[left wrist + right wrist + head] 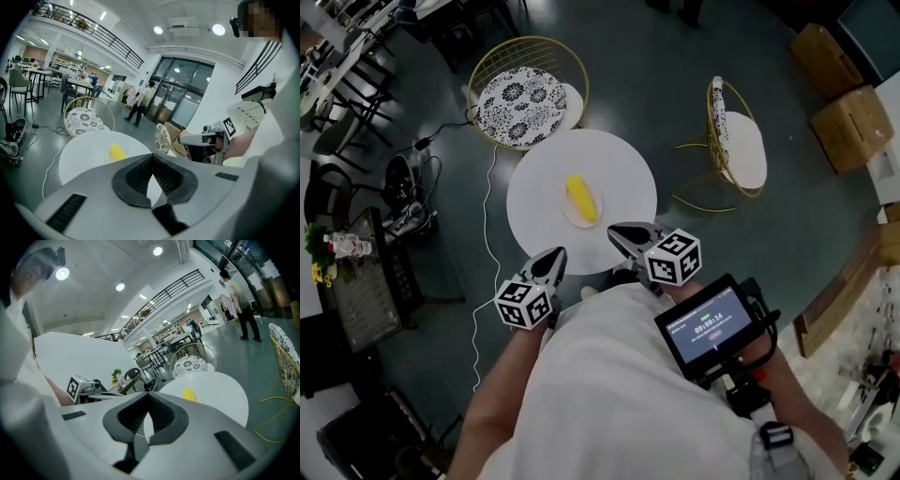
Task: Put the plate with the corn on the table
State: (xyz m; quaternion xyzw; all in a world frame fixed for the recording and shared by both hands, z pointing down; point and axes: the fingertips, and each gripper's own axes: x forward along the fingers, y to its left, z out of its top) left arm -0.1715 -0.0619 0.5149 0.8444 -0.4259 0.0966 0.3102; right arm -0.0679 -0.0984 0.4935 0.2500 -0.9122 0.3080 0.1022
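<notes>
A yellow corn cob (580, 198) lies on a small pale plate (569, 212) in the middle of the round white table (623, 169). Both grippers hover at the table's near edge, close to the person's body. My left gripper (554, 260) is shut with nothing in it, and so is my right gripper (627, 235). In the left gripper view the jaws (151, 157) meet in front of the corn cob (116, 152) and the table (84, 152). In the right gripper view the closed gripper (148, 397) points past the corn cob (188, 393).
A gold-framed chair with a patterned cushion (525, 94) stands behind the table, and a second chair (736, 141) stands to its right. Cardboard boxes (848, 122) sit at the far right. A white cable (485, 234) runs along the floor on the left beside a dark table (361, 291).
</notes>
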